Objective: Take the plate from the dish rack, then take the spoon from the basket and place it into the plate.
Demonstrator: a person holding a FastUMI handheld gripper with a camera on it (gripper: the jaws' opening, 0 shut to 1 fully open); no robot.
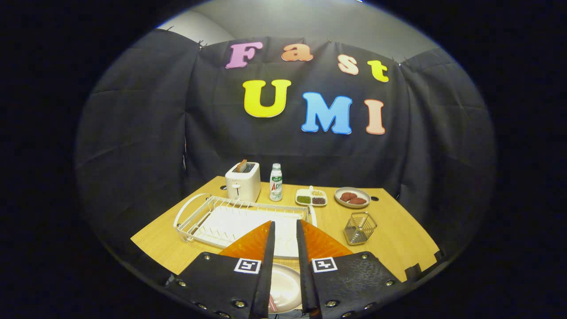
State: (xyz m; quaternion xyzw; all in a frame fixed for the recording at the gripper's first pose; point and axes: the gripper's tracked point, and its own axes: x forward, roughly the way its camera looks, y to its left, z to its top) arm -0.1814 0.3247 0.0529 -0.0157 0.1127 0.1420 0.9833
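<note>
My gripper (285, 223) hangs above the near edge of the wooden table, its orange fingers (254, 243) a narrow gap apart with nothing between them. Through that gap, low and close, a pale round plate (285, 283) lies on the table. A small reddish thing (272, 305) rests at the plate's near rim; I cannot tell whether it is the spoon. The white wire dish rack (190, 212) lies just beyond the fingertips, with no plate standing in it. The metal mesh basket (359, 228) stands to the right of the fingers and looks empty.
Along the back of the table (398, 235) stand a white toaster (242, 181) holding a slice, a green-labelled bottle (276, 182), a small divided dish (311, 198) of grains and a plate (352, 197) with reddish pieces. Bare wood lies right of the basket.
</note>
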